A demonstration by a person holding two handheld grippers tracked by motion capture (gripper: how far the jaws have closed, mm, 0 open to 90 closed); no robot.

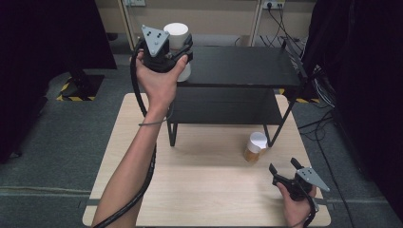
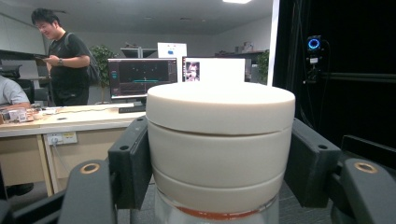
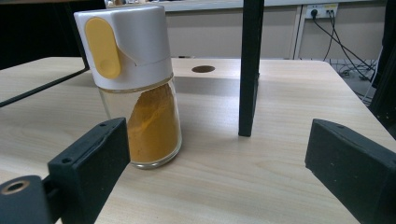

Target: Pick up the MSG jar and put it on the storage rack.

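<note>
Fingers of the left gripper point(image 1: 182, 51) clamp the white-capped jar point(image 1: 177, 35), held up beside the black shelf point(image 1: 237, 66). In the left gripper view, both pads press its cap point(image 2: 219, 140). In the right gripper view, the fingers point(image 3: 93, 154) gape beside the spice jar point(image 3: 135, 84) on the worktop point(image 3: 280, 93).

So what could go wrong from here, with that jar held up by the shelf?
The left gripper clamps the white-lidded jar by its lid, in the air at the corner of the black shelf. If the lid is loose, the body might drop, and the jar could knock the shelf edge. The right gripper rests open near the orange spice jar, beside the shelf leg; a hasty reach might tip it.
</note>
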